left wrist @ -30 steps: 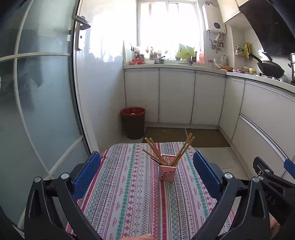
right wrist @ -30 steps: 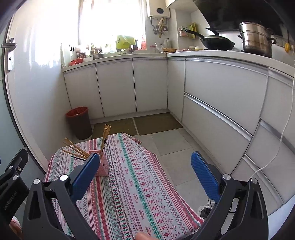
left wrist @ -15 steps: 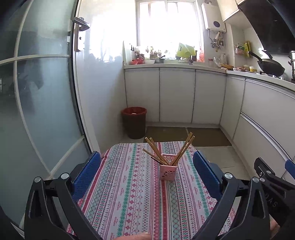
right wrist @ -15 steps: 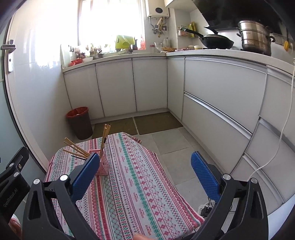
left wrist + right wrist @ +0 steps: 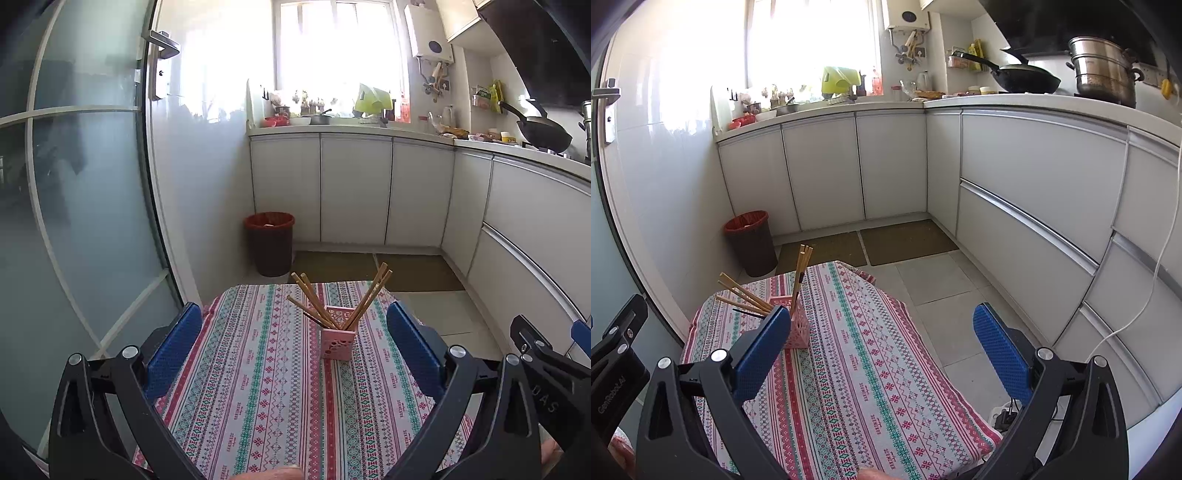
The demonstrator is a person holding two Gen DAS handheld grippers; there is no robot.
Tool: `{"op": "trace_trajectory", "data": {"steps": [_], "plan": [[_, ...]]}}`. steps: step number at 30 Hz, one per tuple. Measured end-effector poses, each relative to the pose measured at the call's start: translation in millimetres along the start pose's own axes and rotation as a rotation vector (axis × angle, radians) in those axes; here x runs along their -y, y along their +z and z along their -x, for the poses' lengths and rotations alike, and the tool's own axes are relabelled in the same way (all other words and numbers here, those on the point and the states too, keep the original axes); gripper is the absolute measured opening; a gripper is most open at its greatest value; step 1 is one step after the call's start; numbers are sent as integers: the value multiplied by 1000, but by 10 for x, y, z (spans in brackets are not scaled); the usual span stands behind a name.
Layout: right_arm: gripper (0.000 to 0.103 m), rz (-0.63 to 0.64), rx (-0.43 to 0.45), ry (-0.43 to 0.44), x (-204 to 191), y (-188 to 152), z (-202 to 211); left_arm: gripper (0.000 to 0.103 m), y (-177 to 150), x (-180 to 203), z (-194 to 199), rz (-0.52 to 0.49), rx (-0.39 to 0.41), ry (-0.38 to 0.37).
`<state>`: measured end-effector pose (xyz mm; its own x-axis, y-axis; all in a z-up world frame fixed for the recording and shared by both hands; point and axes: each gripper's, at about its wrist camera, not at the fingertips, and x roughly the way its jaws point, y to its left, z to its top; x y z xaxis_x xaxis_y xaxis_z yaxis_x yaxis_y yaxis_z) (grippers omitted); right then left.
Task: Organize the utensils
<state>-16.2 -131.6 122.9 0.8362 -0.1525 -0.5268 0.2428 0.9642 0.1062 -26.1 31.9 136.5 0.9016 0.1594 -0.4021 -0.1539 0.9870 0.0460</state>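
A small pink holder [image 5: 338,341] with little holes in its sides stands upright on the striped tablecloth [image 5: 258,387]. Brown wooden chopsticks [image 5: 369,299] stick out of its top. Some lean to the left and some lean to the right, so they spread apart like a fan.

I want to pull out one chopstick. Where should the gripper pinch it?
Probably near the top of a chopstick leaning right, coming from above. The tips fan apart up there, while the lower ends crowd together inside the pink holder.
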Motion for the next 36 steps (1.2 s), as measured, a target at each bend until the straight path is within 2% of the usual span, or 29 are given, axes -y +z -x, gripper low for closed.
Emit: {"op": "trace_trajectory", "data": {"steps": [36], "plan": [[96,3,-12,2,-18,10,-6,96,-43,4,-28,0,-3,2]]}}
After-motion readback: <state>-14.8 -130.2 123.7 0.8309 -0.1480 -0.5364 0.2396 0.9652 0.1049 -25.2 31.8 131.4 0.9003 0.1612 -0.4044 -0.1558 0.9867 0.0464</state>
